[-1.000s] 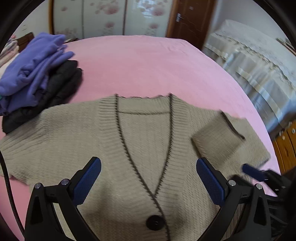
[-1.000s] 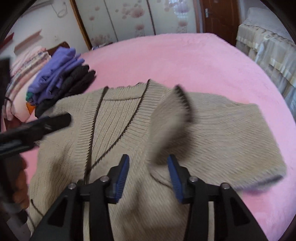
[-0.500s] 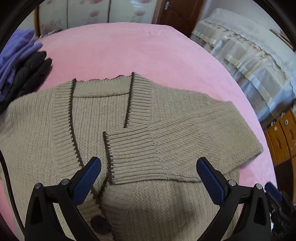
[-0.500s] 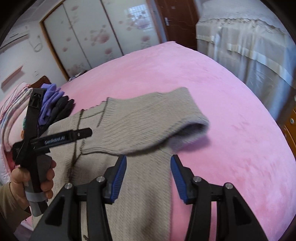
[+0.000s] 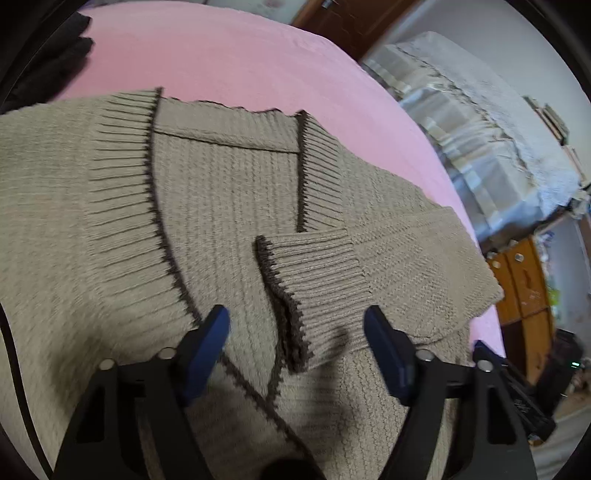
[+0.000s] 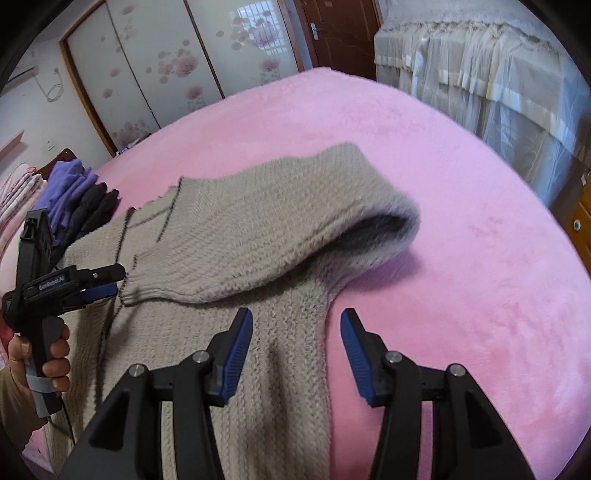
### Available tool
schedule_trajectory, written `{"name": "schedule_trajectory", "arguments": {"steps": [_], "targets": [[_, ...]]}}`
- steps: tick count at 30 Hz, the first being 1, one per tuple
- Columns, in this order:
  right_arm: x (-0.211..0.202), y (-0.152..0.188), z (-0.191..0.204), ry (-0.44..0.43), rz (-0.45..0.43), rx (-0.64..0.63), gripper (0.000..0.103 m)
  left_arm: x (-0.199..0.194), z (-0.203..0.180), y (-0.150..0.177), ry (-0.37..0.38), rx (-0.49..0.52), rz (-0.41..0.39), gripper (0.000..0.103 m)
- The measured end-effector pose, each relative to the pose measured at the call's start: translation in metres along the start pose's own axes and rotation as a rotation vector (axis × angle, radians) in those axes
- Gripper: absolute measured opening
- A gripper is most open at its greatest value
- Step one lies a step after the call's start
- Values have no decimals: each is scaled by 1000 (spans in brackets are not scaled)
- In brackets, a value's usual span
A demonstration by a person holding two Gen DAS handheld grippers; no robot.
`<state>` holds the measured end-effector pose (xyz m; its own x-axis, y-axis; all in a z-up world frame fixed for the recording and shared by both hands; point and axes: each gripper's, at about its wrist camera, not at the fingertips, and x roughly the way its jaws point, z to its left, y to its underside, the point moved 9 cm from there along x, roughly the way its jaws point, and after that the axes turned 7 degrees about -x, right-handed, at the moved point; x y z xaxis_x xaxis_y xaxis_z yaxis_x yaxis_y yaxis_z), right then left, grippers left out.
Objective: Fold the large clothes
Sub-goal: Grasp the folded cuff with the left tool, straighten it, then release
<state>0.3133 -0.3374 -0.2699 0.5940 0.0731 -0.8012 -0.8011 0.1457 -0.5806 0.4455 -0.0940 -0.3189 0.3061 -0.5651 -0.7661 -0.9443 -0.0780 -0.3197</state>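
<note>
Left hand-held gripper [image 5: 297,341], seen from its own wrist camera: jaws just narrowed, yet apart, nothing pinched, pads clear of the knit. Straddling the ribbed, dark-edged cuff [image 5: 295,295] of a folded-in sleeve [image 5: 406,258]. Below it, a beige knit cardigan [image 5: 229,192] lying flat on a pink bed [image 5: 240,48], V-neck trimmed in dark brown, front opening running down between the jaws.

Right hand-held gripper [image 6: 296,341], from the right wrist view: jaws about half open, empty, poised over the cardigan's side edge where knit meets pink cover. Just beyond, the same sleeve folded across the chest, its fold at the shoulder bulging up in a loose hump rather than lying flat. At far left of that view, a hand [image 6: 40,354] gripping the handle of the left tool, blue pads near the cuff.

Further out: a pile of purple and black clothes [image 6: 79,199] near the bed's far left corner, well apart from the cardigan. Sliding wardrobe doors [image 6: 177,62] with pink flower prints behind, a brown door [image 6: 340,33] beside them. Right of the bed, furniture under a pale lace-edged cover [image 6: 480,66], then an orange-brown cabinet [image 5: 524,291].
</note>
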Motion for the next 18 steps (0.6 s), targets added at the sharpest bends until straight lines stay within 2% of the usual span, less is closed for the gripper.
{"name": "schedule_trajectory", "arguments": {"steps": [2,5,10,12,13,15,18], "targets": [[11,5,2,15,31,1,50,4,-1,-2,36,3,15,66],[19,10,5,38,65,8,50,13,-2,-4,55,-1,45,65],[16,12,12,83,97,-10,50,33,-6,-8,8,7,95,64],[11,13,12,94,117,0,49,39,-6,-9,-29,-15,107,42],[8,13,10,98,128,13,49,42,-5,-8,-44,-23,126,17],[4,15,6,104,154,33,49,44,-4,-11,-82,-58,133,9],[-2,18,-4,114,196,82,49,36,-15,-14,-150,-52,102,7]]}}
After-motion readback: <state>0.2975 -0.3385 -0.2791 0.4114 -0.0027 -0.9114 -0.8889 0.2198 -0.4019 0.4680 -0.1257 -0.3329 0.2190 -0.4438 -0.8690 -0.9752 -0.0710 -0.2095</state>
